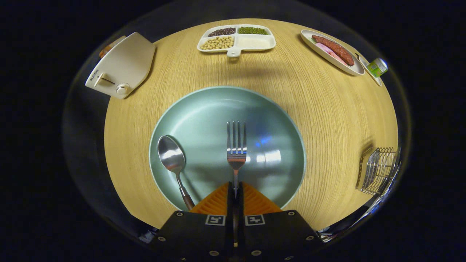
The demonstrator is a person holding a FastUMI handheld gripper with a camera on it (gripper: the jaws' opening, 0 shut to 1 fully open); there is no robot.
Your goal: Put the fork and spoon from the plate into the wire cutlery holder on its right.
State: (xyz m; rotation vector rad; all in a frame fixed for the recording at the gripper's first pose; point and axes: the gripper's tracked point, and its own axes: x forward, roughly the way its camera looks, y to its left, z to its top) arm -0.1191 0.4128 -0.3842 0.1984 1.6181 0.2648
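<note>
fork (236,149) lies in the middle of the green plate (204,109) with its tines pointing away, and its handle runs straight back in between the gripper (235,189) fingers. the fingers look pressed together on that handle, only a thin slit left between them, so yeah it's pinched. the gripper sits low over the near rim of the plate, pointing forward along the fork and level with the table (327,120).

spoon (173,160) rests on the plate just left of the fork, bowl up, its handle slanting back toward the left finger, not touching the fork.

wire cutlery holder (378,169) stands well off to the right of the plate near the table edge.

beyond the plate there's a divided tray of beans (236,38), a dish with sausage (333,51) and a white scale-looking gadget (122,65).
</note>
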